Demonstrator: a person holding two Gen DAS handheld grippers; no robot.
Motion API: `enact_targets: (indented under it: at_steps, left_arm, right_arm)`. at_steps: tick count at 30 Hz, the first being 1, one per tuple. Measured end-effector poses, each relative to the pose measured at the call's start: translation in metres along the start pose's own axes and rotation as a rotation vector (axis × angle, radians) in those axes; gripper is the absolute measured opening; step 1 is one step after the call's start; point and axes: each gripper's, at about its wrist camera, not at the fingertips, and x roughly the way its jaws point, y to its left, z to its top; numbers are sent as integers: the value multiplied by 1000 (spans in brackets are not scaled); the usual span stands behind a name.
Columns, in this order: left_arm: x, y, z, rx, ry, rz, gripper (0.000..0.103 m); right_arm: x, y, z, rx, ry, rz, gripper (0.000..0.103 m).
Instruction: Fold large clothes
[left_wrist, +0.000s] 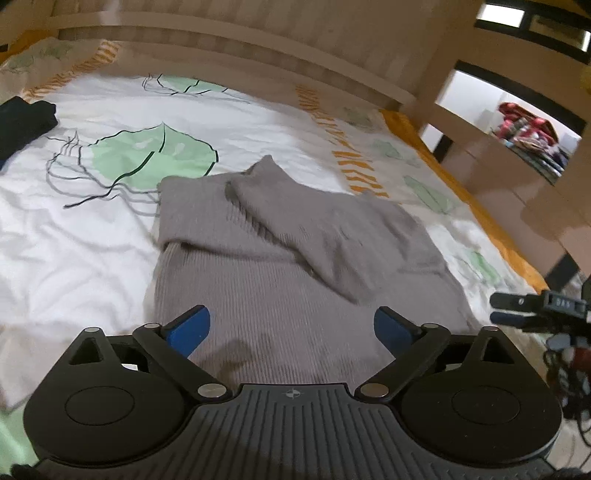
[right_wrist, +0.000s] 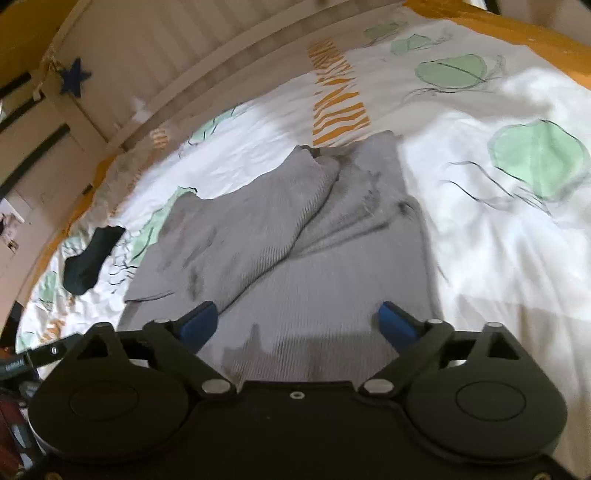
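Note:
A grey ribbed knit sweater (left_wrist: 280, 266) lies on the bed with both sleeves folded across its body. It also shows in the right wrist view (right_wrist: 314, 258). My left gripper (left_wrist: 291, 328) is open and empty, hovering above the sweater's near hem. My right gripper (right_wrist: 297, 325) is open and empty, also above the near hem. The right gripper's blue-tipped fingers (left_wrist: 517, 310) show at the right edge of the left wrist view, off the sweater's right side.
The sweater lies on a white duvet (left_wrist: 74, 229) with green leaf and orange stripe prints. A dark folded garment (left_wrist: 22, 125) lies at the far left, also seen in the right wrist view (right_wrist: 90, 258). A wooden headboard (left_wrist: 229, 40) runs along the back. Shelves (left_wrist: 528, 136) stand at the right.

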Motion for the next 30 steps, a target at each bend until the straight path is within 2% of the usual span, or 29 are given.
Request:
enact_targets:
  at_steps: [2,4,12,16,20,30]
  left_arm:
    - [-13,1,-12,-10,11,1,100]
    - [-23,3,-25,-30,19,4,100]
    - [-34,10,-70,-75,104,24,101]
    - [-34,11,-87,-74,156,25,101]
    - [-32,16,-105,-104,200,12,101]
    - [-36,25,-115,-160,204,-21,100]
  right_arm:
    - [-19,-1,-10,7,-6,-5,96]
    - [-35,-1,-20,5,-10,-8,102]
    - [-71,-4,-65,-6,47,-53,103]
    - [-75,-9,-84,29,90,-66,103]
    - [-78,-10,-96,64,129,-31,102]
    - [-64,-11,-108,59,221,-3,102]
